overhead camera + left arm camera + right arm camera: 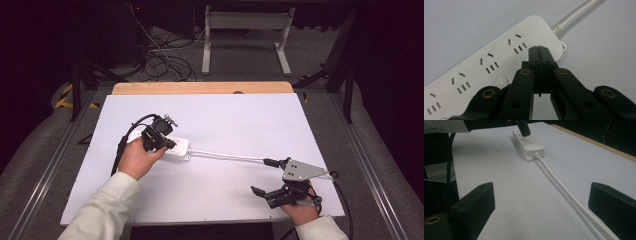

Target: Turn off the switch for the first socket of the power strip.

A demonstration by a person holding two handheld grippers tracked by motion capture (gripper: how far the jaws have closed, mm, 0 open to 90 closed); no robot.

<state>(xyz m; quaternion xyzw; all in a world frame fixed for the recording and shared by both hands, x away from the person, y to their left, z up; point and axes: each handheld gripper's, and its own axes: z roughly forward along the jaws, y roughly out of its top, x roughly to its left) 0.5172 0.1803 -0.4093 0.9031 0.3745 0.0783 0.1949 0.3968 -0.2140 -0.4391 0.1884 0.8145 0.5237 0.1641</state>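
Note:
A white power strip [172, 147] lies left of centre on the white board, and its white cable [227, 156] runs right toward my right gripper. My left gripper [159, 138] is shut and empty. Its joined tips [539, 48] rest on or just above the strip [486, 65] near the cable end, beside a socket. My right gripper [264, 176] stands open near the front right. In the right gripper view the cable [564, 192] passes between its wide-apart jaws [541, 190], touching neither. The strip [529, 143] lies farther off, with the left gripper's tip [524, 128] on it.
The white board [225, 115] covers the table, with a wooden strip [200, 88] showing at the back edge. Behind the table are tangled floor cables [165, 60] and a white stand's legs [245, 40]. Metal rails run along both sides.

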